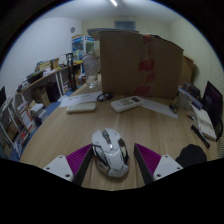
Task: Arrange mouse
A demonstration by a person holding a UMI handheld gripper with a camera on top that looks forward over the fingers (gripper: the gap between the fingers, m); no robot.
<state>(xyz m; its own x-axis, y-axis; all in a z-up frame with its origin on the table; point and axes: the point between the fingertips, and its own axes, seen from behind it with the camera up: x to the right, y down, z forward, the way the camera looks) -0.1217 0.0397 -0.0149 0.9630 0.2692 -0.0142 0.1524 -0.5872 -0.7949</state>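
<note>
A white and grey computer mouse (110, 152) with dark lines lies on the wooden table (60, 135), its front end pointing away from me. My gripper (113, 148) is low over the table with the mouse between its two fingers. The purple pads (72, 160) stand close to the mouse on either side, and a narrow gap shows on the right. The gripper is open and the mouse rests on the table.
A big cardboard box (135, 60) stands at the back of the table. Before it lie a white keyboard (82, 105), a white flat device (127, 102) and papers (160, 106). Shelves (20, 110) stand to the left, a monitor (212, 100) to the right.
</note>
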